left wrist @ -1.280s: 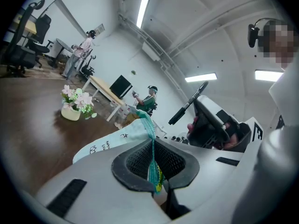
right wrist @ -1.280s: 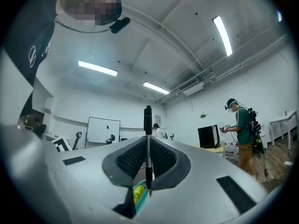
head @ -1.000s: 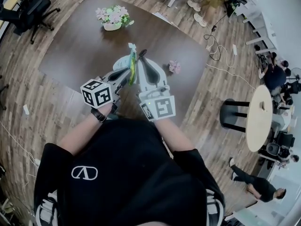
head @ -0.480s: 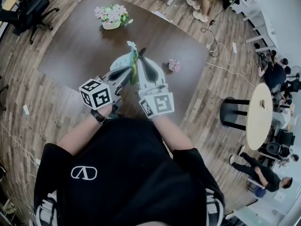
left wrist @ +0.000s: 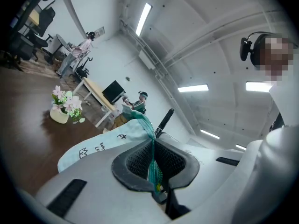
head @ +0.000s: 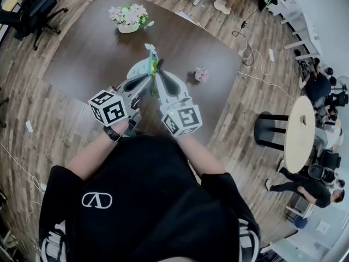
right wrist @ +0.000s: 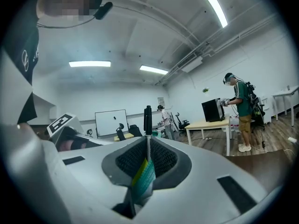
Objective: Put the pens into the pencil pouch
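Note:
Over the brown table (head: 87, 53) both grippers meet tip to tip. My left gripper (head: 143, 82) is shut on the edge of a pale teal pencil pouch (head: 139, 68), which hangs to its left. The left gripper view shows the pouch's (left wrist: 107, 141) teal edge pinched in the left gripper (left wrist: 154, 167), with a black pen (left wrist: 164, 121) just beyond. My right gripper (head: 162, 78) is shut on that pen (right wrist: 147, 120), which stands up out of the right gripper (right wrist: 146, 162). A green-yellow strip of the pouch lies low in the same jaws. The pen's lower end is hidden.
A pot of pink flowers (head: 130, 19) stands at the table's far side and a small pink flower piece (head: 202, 76) near its right edge. Office chairs (head: 38, 10) are at the far left, a stool (head: 270, 132) and round table (head: 302, 135) at the right. People stand around the room.
The left gripper has risen a little with the pouch and the right gripper has come down with the pen. Less of the pen shows above the pouch's edge in the head view.

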